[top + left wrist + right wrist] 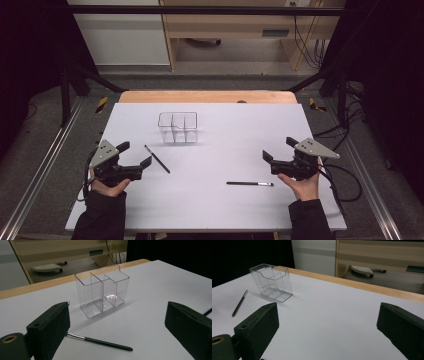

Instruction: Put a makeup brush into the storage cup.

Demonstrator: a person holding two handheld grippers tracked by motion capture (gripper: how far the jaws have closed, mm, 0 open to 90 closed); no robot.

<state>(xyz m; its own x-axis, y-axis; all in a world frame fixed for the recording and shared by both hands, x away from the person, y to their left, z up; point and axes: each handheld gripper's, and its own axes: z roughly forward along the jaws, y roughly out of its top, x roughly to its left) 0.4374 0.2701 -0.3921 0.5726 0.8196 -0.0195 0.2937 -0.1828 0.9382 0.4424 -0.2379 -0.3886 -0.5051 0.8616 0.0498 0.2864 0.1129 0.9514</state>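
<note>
1. From the high view we see our left gripper (135, 154) near the left edge of the white table (220, 210) and our right gripper (278, 148) near the right edge, each held in a hand just above the surface.
2. Both pairs of jaws stand wide apart and have hold of nothing.
3. A thin black brush (157, 159) lies slanted just beside our left gripper, apart from it; a second black brush (249, 184) lies flat, just beside our right gripper.
4. The clear organiser (178, 127) stands upright farther back, a little left of centre, well apart from both grippers.
5. The left gripper view shows what the high view blurs: the organiser (102, 293) has dividers that part it into compartments, and the near brush (100, 342) has a pale metal ferrule at one end.
6. The right gripper view shows the organiser (272, 282) from its other side, with a scooped front wall, and the first brush (239, 303) beside it.
7. The table's white sheet covers a wooden top whose far edge shows as a tan strip.
8. Beyond it we see grey floor, pale wooden furniture, hanging cables and a dark frame.
</note>
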